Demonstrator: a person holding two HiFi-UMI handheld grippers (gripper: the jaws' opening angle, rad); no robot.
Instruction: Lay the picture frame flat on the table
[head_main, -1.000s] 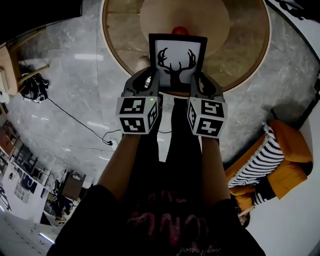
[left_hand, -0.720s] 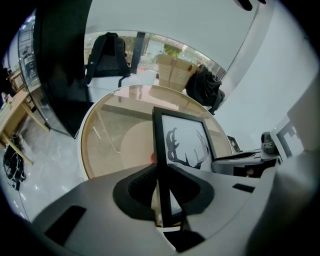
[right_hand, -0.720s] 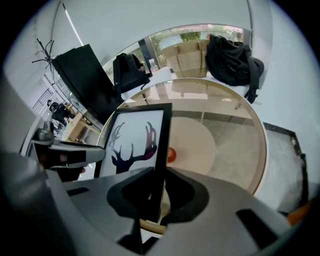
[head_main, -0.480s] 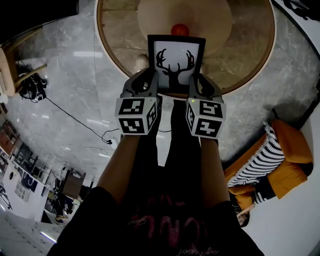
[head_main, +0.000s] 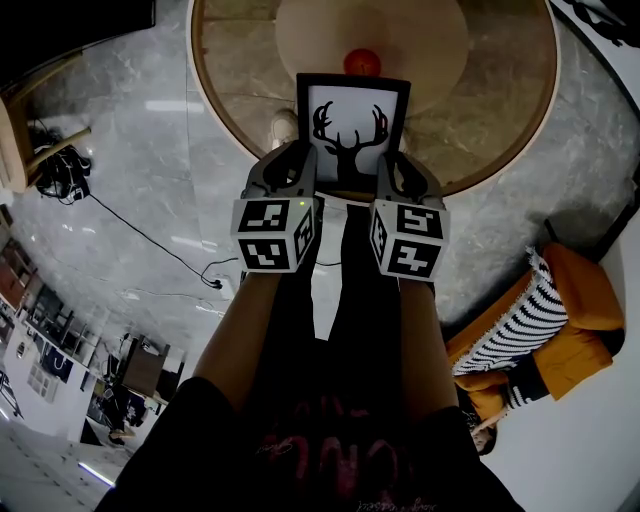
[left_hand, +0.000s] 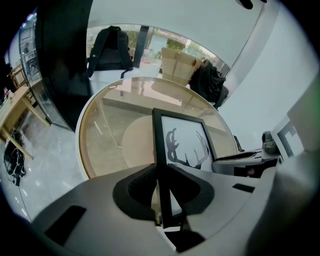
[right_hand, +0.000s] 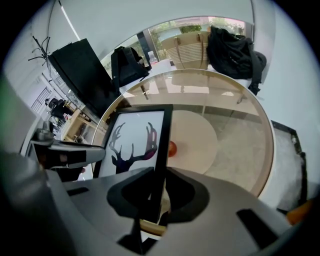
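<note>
Two sides of the frame are clamped, one by each tool. The left hand-held gripper is closed on the frame's left edge, and the right hand-held gripper is closed on its right edge.

In the left gripper view the black edge rises straight out of the centre of the frame, between the dark pads, which press it from both sides; the right gripper view shows the same pinch on the other edge.

In the head view the frame sits at upper centre, over the near rim of the round bench; its white face with a black antlered deer head is turned toward the camera; whether its lower edge touches the bench cannot be told.

A red ball lies just beyond the frame's top edge, on a pale disc at the middle of the bench.

Below the bench is grey marble floor; a black cable trails across it at left; an orange chair with a striped cushion stands at lower right.

In the right gripper view, a black backpack sits beyond the bench at upper right.
</note>
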